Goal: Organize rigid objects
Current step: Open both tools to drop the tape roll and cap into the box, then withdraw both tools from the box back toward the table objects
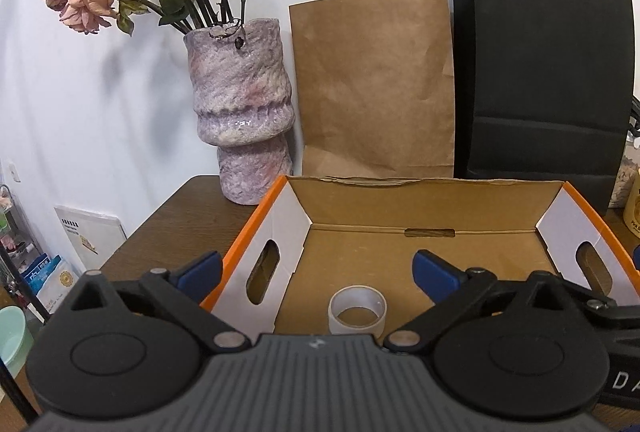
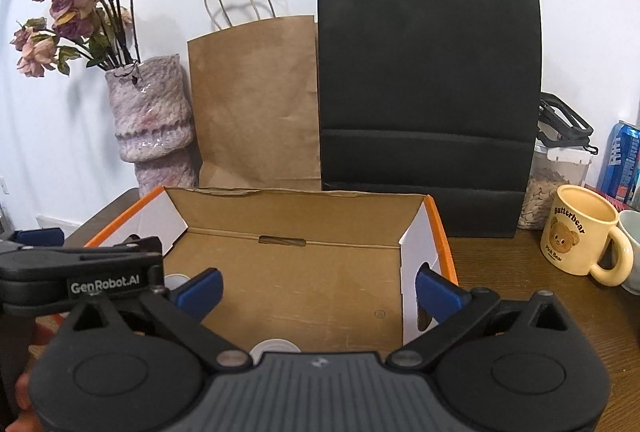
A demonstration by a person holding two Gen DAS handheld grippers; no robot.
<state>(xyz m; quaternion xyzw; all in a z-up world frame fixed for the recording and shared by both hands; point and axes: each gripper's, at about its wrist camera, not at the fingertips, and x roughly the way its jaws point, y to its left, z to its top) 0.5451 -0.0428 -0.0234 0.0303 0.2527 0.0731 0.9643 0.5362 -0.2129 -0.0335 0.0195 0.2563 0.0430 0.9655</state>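
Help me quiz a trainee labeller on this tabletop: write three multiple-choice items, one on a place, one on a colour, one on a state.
1. Where is the tape roll?
A. inside the cardboard box
B. beside the vase
C. in the mug

2. What colour is the taller paper bag?
A. white
B. black
C. orange

3. How does the left tool stand?
A. shut on the roll
B. shut on nothing
C. open, holding nothing

Answers:
1. A, the roll stands on the box floor.
2. B, the black bag rises above the brown bag beside it.
3. C, its blue pads are spread wide, clear of the roll.
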